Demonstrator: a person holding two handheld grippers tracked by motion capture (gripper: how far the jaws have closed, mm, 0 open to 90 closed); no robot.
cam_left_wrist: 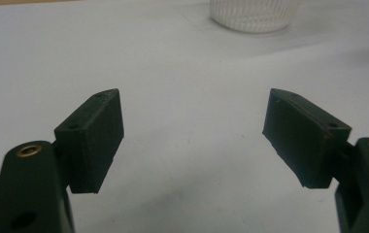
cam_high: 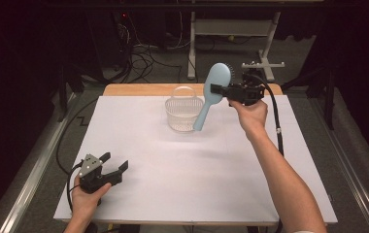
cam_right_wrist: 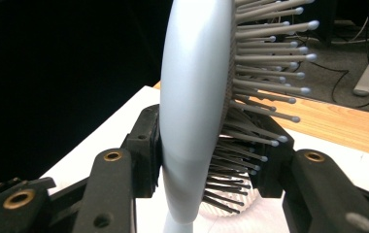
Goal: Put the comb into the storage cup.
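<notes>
From above, a pale blue hairbrush (cam_high: 212, 93) hangs handle-down over a white basket (cam_high: 182, 112) near the table's (cam_high: 192, 179) far edge, clamped by the right tongs (cam_high: 220, 89) in a raised hand. Bare table spreads toward the left tongs (cam_high: 113, 162), resting low. Their own view shows them wide, holding nothing. The right tongs' view shows pads (cam_right_wrist: 146, 145) squeezing the brush's back and bristles.

Hairbrush (cam_high: 210, 94) held upright in right gripper (cam_high: 220, 90), above far right of table (cam_high: 173, 184), handle down just beside basket (cam_high: 182, 111). Basket stands far centre. Left gripper (cam_high: 115, 166) sits near left, well apart from both.
</notes>
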